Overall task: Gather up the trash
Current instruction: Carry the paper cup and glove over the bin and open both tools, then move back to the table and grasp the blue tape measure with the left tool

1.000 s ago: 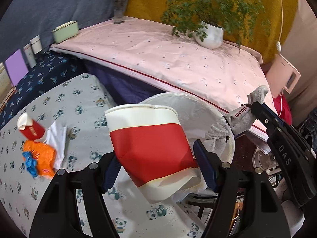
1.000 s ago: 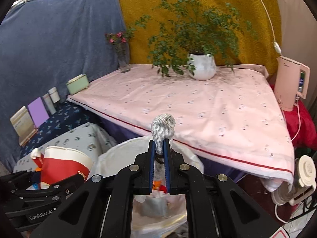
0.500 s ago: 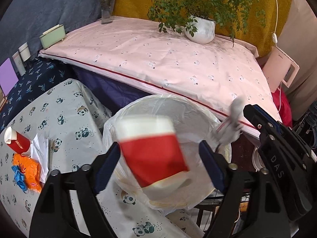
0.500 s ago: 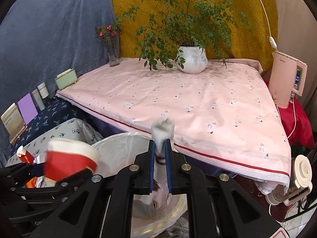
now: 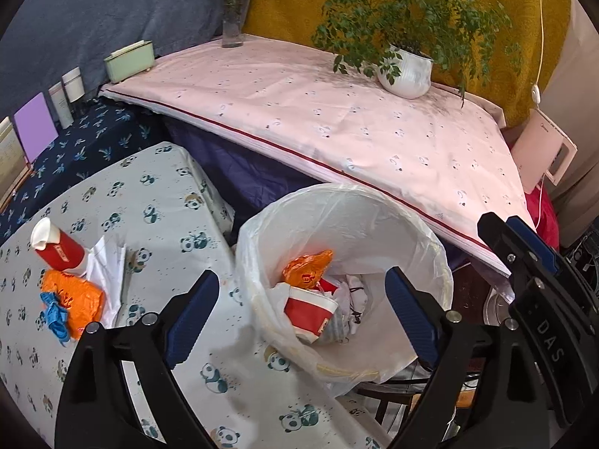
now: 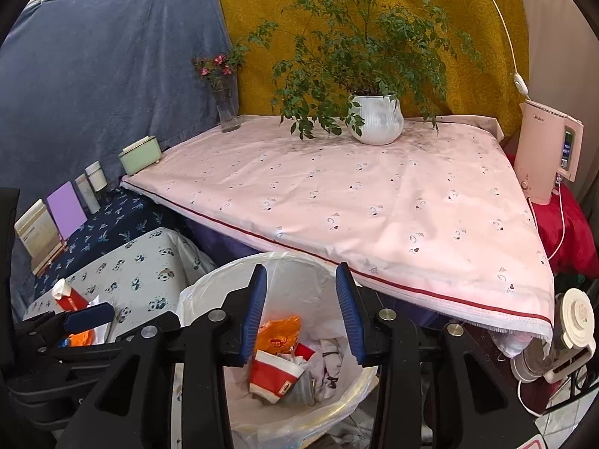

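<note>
Now listed: red-and-white paper cup [image 5: 307, 312] and crumpled grey sock [image 6: 305, 387], formerly pinched, lie inside the round plastic-lined bin [image 5: 434, 262]. Left tongs [image 5: 301, 310] and right tongs [image 6: 301, 314], just opening, stand spread and empty.

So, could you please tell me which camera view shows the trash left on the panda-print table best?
The left wrist view: the small red cup, white paper, orange wrapper and blue scrap lie in plain sight. The right wrist view shows only the cup and slivers behind the left gripper.
</note>
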`<move>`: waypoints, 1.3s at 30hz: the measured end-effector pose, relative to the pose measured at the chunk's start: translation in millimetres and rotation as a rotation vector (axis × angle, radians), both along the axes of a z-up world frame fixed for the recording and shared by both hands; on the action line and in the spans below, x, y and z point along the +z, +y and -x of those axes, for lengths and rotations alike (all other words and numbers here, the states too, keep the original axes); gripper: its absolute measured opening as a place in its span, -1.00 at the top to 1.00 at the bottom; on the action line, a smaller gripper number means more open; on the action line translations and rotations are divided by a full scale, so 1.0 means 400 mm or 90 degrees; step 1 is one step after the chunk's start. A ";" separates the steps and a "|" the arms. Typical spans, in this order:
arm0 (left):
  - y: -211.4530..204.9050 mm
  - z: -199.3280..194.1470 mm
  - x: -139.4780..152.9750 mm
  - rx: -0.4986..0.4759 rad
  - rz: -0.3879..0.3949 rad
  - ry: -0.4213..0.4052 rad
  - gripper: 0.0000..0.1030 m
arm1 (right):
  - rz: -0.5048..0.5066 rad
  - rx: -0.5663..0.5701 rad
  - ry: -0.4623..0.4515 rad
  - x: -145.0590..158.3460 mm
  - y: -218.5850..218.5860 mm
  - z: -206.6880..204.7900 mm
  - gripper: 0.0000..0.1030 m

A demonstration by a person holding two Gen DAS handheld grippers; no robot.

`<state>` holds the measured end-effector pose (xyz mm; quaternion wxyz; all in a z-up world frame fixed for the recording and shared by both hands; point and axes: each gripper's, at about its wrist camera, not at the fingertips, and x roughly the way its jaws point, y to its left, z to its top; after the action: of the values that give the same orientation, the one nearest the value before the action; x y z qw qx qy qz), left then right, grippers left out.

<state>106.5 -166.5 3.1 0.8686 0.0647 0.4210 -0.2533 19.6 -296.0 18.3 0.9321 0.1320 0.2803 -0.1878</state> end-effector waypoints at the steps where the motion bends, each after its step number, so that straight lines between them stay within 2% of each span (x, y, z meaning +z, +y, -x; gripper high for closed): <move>1: 0.015 0.002 0.002 0.006 0.000 -0.001 -0.67 | 0.001 0.003 0.001 0.002 0.006 0.000 0.24; 7: 0.104 0.008 0.004 0.048 -0.004 -0.009 -0.74 | -0.006 0.033 0.001 0.011 0.066 0.004 0.14; 24: 0.389 -0.013 -0.009 0.181 -0.018 -0.005 -0.74 | -0.014 0.165 0.025 -0.002 0.315 -0.054 0.13; 39: 0.596 -0.071 -0.083 0.280 -0.007 0.045 -0.73 | -0.016 0.264 0.074 -0.066 0.504 -0.125 0.13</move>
<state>135.0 71.7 -30.0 0.8873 -0.0325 0.4564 -0.0576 69.8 -94.6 -8.0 0.9314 0.0720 0.3568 0.0041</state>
